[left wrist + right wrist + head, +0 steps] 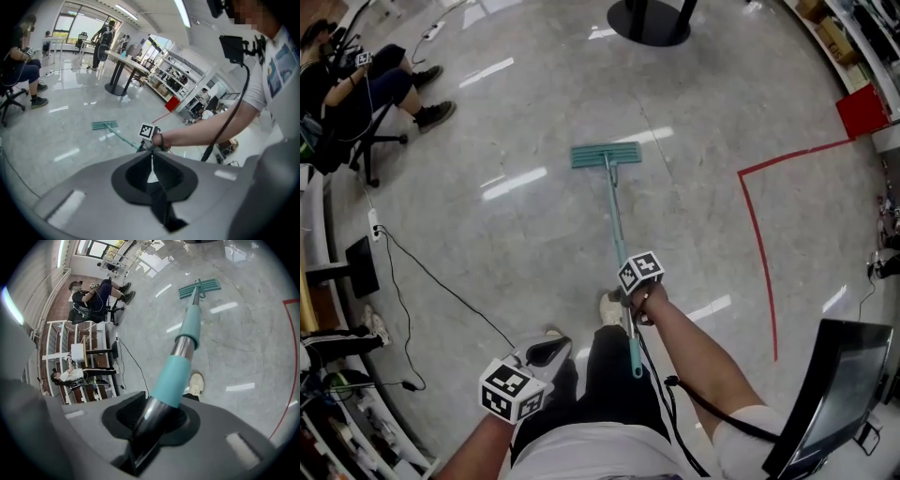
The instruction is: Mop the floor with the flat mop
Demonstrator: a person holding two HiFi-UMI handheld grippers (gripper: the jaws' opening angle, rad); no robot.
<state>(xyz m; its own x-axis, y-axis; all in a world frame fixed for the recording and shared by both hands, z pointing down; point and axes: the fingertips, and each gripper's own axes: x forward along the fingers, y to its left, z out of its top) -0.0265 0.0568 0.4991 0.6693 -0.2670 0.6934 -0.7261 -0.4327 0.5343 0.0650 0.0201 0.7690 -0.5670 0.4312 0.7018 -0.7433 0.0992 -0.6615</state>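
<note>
**Tech A:** Report the left margin first.

**Tech B:** Note a seated person in dark clothes (356, 84) on a black wheeled chair (370, 145) at far upper left, well apart from the mop. Trace a thin black cable (450, 292) over the glossy grey stone floor (534, 234), from the left wall toward the left gripper (549, 350), low in the head view.

**Tech A:** State the left gripper's condition.

**Tech B:** Read its fingers as pressed together, with nothing between them. Held off the mop.

**Tech A:** Locate the task item.

**Tech B:** Find the flat teal mop head (607, 155) lying flat on the floor at centre, ahead of the feet. Follow the slim teal-and-steel mop handle (616, 225) back and down to the right gripper (630, 300). Read those fingers as pinching the bare steel section next to a teal sleeve.

**Tech A:** Assess the clearance round the head.

**Tech B:** Count bare floor on every side of it. Beyond it, at the top edge, note a black round pedestal base (649, 23), well apart. To the right, note a red tape line (757, 225) turning a corner on the floor, apart from the head's right end. Further right, log a red box (862, 111) at the upper right edge and a dark flat screen (839, 394) at lower right, near the right forearm (694, 352).
</note>
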